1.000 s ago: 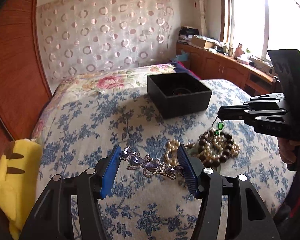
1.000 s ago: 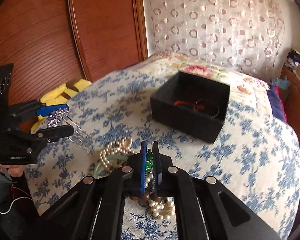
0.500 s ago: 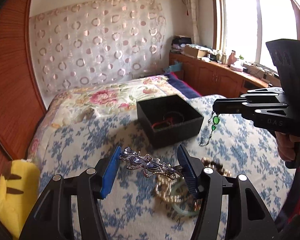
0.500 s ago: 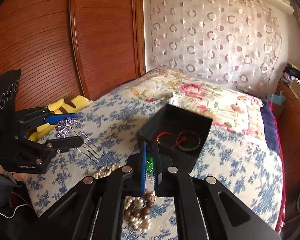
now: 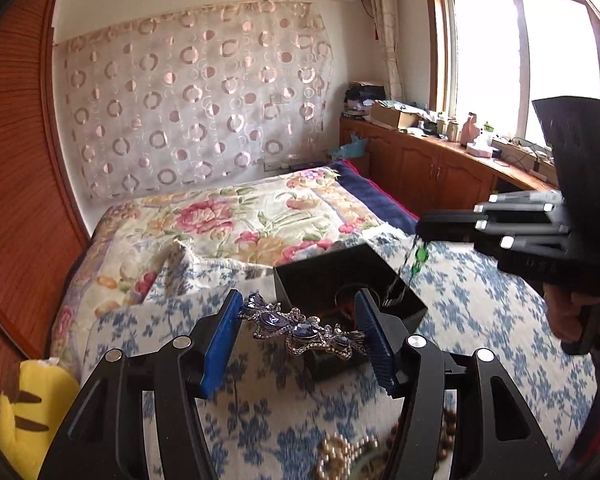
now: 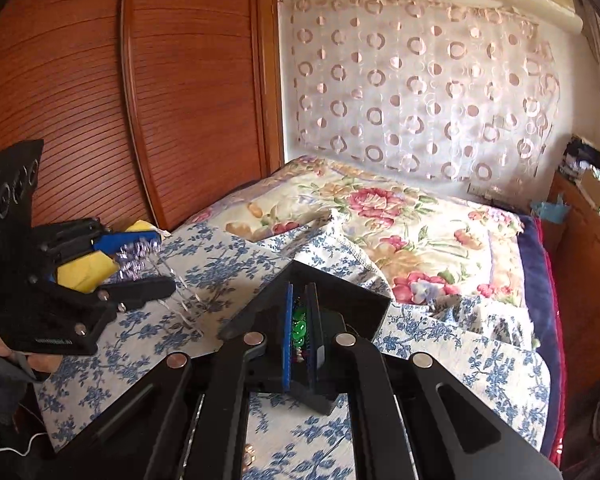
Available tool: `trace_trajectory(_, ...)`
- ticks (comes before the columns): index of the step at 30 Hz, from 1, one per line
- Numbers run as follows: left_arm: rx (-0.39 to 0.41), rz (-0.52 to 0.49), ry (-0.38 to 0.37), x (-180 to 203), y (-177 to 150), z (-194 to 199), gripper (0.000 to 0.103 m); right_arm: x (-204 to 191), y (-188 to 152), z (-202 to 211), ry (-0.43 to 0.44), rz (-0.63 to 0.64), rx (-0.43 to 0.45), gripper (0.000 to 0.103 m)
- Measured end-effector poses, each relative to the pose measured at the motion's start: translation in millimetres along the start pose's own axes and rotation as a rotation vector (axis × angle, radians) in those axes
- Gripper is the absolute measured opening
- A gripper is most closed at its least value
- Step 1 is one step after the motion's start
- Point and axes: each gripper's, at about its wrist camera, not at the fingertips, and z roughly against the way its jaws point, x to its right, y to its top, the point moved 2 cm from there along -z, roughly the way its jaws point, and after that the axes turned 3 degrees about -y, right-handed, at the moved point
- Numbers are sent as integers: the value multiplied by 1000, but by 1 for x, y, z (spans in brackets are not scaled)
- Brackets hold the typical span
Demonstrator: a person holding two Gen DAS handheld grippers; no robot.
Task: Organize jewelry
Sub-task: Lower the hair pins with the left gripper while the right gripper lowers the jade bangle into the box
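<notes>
My left gripper [image 5: 300, 328] is shut on a silver hair comb with blue stones [image 5: 300, 330], held in the air in front of the black box [image 5: 328, 276]. It also shows in the right wrist view [image 6: 140, 264], with the comb's clear teeth hanging down. My right gripper [image 6: 299, 326] is shut on a green-beaded dangling piece [image 6: 299, 326] just above the black box [image 6: 352, 300]. In the left wrist view the right gripper [image 5: 432, 228] holds the green piece [image 5: 420, 256] over the box's right edge.
The box sits on a blue-flowered bedspread [image 5: 480, 300]. A pile of pearl and brown bead strands [image 5: 340, 456] lies near the bottom. A yellow plush [image 5: 28, 412] lies at the left by the wooden wardrobe [image 6: 100, 100]. A wooden cabinet [image 5: 440, 168] lines the right.
Both grippers have lifted off the bead pile and moved forward to the black box, each carrying its piece. The green piece now hangs at the box.
</notes>
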Motion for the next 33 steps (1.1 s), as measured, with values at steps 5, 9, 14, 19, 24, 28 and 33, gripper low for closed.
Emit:
trace_trajectory(5, -19, -14, -8, 4, 11, -25, 55, 14, -15, -27, 7, -35, -61, 11)
trace_trajectory(9, -43, -23, -20, 9, 15, -46, 55, 30, -23, -35, -20, -70, -74, 31)
trace_trajectory(14, -67, -35, -43, 17, 21, -72, 55, 49, -32, -33, -56, -97, -79, 31)
trace_trajectory(19, -87, -44, -68, 24, 26, -96, 55, 60, -44, -34, -82, -108, -95, 31)
trace_trajectory(24, -105, -42, -93, 28, 23, -116, 55, 65, -55, -40, -85, -123, -112, 31)
trace_trajectory(28, -138, -26, -106, 26, 16, -128, 56, 66, -61, -42, -86, -126, -120, 31)
trace_trajectory(33, -167, -34, -100, 25, 8, -130, 56, 61, -61, -41, -88, -113, -120, 31)
